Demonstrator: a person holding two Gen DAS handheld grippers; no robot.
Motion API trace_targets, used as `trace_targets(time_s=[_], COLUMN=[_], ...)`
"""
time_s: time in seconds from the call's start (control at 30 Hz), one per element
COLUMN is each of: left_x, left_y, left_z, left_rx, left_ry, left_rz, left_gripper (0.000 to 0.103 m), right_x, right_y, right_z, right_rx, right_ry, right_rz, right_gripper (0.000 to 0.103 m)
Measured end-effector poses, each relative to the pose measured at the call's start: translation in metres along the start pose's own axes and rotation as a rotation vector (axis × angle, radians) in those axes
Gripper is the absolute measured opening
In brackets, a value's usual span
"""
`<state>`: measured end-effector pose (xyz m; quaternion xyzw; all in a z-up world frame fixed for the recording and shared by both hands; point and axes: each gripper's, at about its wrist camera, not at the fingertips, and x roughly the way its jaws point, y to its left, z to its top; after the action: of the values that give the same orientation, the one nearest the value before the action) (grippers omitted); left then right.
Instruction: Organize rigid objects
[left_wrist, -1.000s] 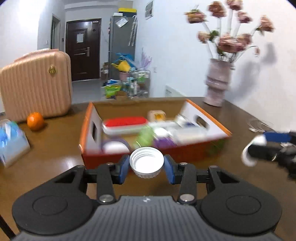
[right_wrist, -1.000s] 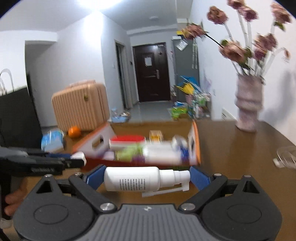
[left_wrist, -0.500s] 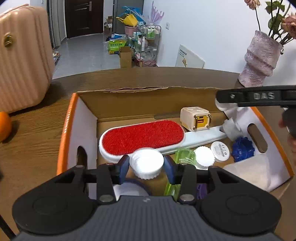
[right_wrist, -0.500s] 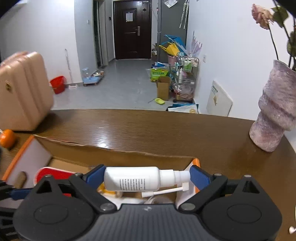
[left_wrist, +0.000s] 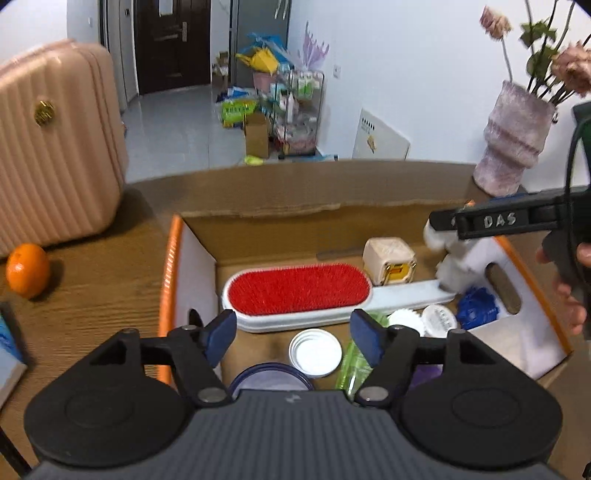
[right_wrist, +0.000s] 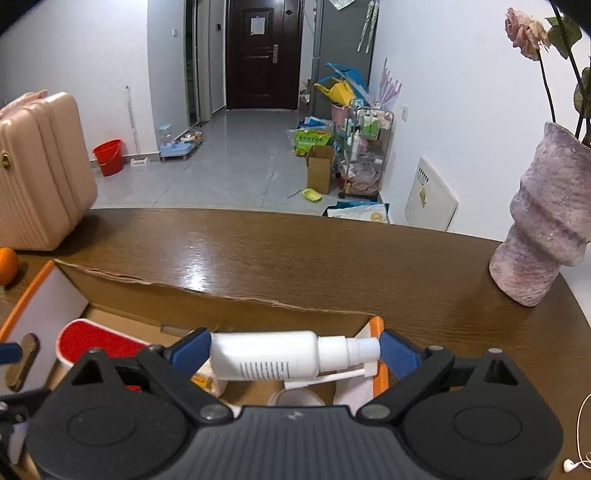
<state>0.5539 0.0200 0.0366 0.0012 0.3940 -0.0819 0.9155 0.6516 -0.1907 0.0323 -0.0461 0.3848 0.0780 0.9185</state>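
An open cardboard box (left_wrist: 258, 221) with orange edges sits on the wooden table. My left gripper (left_wrist: 293, 338) is open above the box's near side. A white round lid (left_wrist: 315, 352) lies on the box floor just below and between its fingers. My right gripper (right_wrist: 291, 354) is shut on a white spray bottle (right_wrist: 266, 360), held sideways over the box's right end (right_wrist: 376, 328). That gripper also shows in the left wrist view (left_wrist: 439, 240). The box holds a red lint brush (left_wrist: 299, 290), a cream cube (left_wrist: 388, 260), small caps and a blue piece (left_wrist: 476, 302).
A pink suitcase (left_wrist: 55, 147) and an orange (left_wrist: 27, 269) sit on the table at the left. A purple vase with flowers (right_wrist: 543, 236) stands at the right back. White earphones (right_wrist: 580, 443) lie at the right edge. A blue-rimmed round thing (left_wrist: 269, 376) lies in the box's near side.
My left gripper opened and the white lid dropped onto the box floor. My right gripper with the spray bottle moved lower over the box's right end.
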Motion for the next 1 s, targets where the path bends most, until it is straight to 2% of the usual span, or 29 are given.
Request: trace_targets(time_s=[0.1, 0.23, 0.33, 0.5, 0.63, 0.7, 0.8, 0.83, 1.0], left_x=[-0.020, -0.050, -0.073, -0.110, -0.146, -0.166, -0.195, -0.203, -0.243], left_y=[-0.004, -0.007, -0.007, -0.008, -0.017, -0.024, -0.035, -0.039, -0.054], left_z=[-0.001, -0.011, -0.018, -0.035, -0.067, -0.091, -0.133, -0.147, -0.221], left_rx=[0.005, 0.009, 0.024, 0.008, 0.008, 0.002, -0.012, -0.006, -0.006], left_ry=[-0.028, -0.048, -0.080, -0.145, -0.260, -0.333, -0.464, -0.500, -0.602], left_rz=[0.007, 0.017, 0.042, 0.117, 0.200, 0.213, 0.243, 0.253, 0.236], left_gripper=[0.075, 0.076, 0.079, 0.081, 0.086, 0.088, 0.099, 0.099, 0.103], right_x=[-0.003, 0.001, -0.028, -0.097, -0.162, -0.195, -0.240, -0.252, -0.291], right_y=[-0.004, -0.002, 0.000, 0.001, -0.005, -0.007, -0.008, -0.008, 0.004], right_z=[0.003, 0.005, 0.000, -0.023, -0.064, -0.087, -0.135, -0.152, -0.244], right_rx=[0.026, 0.074, 0.070, -0.004, -0.004, 0.006, 0.033, 0.037, 0.022], right_ry=[0.010, 0.017, -0.024, -0.096, -0.174, -0.229, -0.329, -0.362, -0.508], right_rz=[0.047, 0.014, 0.066, 0.074, 0.077, 0.090, 0.108, 0.110, 0.069], right_gripper=[0.103, 0.103, 0.103, 0.103, 0.103, 0.103, 0.103, 0.103, 0.103])
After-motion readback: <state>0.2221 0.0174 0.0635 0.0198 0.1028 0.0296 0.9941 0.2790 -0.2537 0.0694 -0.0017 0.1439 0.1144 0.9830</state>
